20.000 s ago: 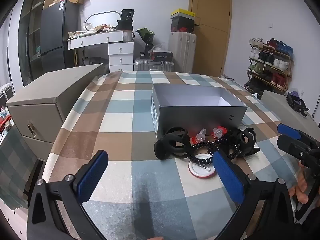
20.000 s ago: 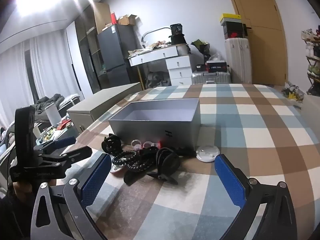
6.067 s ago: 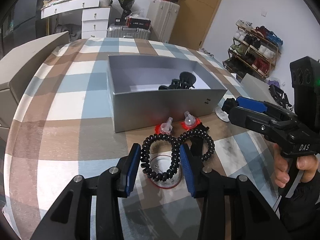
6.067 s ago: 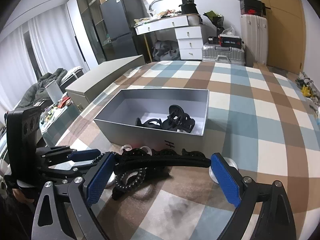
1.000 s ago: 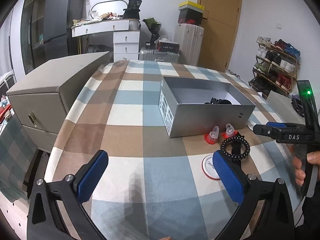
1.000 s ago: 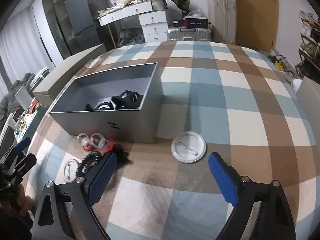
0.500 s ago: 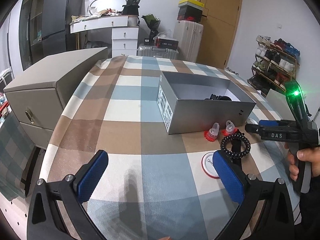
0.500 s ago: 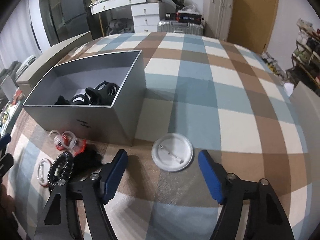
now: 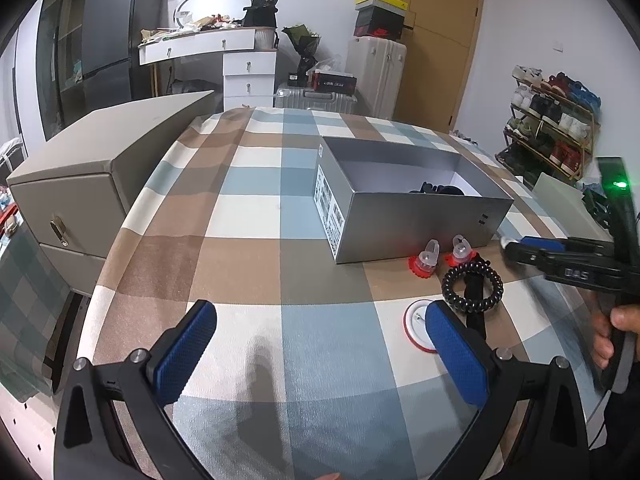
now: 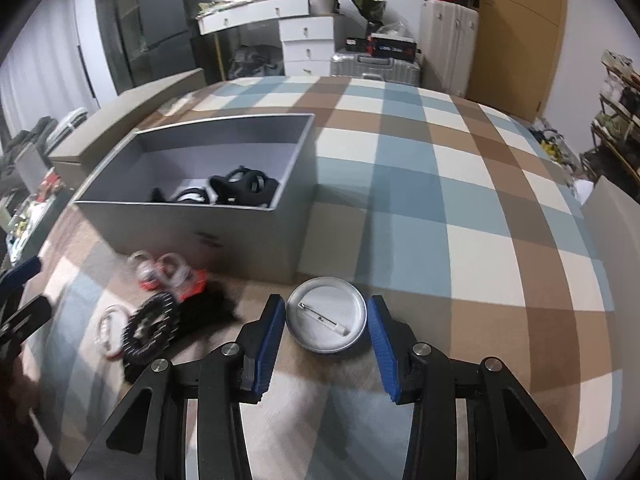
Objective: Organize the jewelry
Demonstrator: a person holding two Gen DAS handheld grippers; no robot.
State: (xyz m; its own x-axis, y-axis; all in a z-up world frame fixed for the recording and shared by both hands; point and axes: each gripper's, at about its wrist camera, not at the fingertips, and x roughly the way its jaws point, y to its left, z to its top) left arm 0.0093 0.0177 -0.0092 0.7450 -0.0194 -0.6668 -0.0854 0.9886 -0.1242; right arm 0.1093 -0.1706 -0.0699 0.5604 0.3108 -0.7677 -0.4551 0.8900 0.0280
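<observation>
Presently, in the left wrist view, the left gripper [image 9: 320,344] stands wide open over the checked tablecloth [image 9: 248,216] with nothing between its blue ribbed pads; a red-rimmed pin badge [image 9: 416,330] lies just beside its right pad, a black coiled hair tie [image 9: 472,286] and two red-based clear plastic ornaments [image 9: 442,258] lie ahead and to the right, and the grey cardboard box [image 9: 412,220] sits farther ahead on that side. In the right wrist view, the right gripper [image 10: 326,322] is closing, with a round silver pin badge [image 10: 326,320] lying flat, clasp upward, squarely between its pads; small gaps appear on both sides, so contact is judged not yet made. The clasp pin runs slantwise across the jaw line. The right hand is clearly nearer this badge. Black hair clips [image 10: 240,190] already rest inside the box.
</observation>
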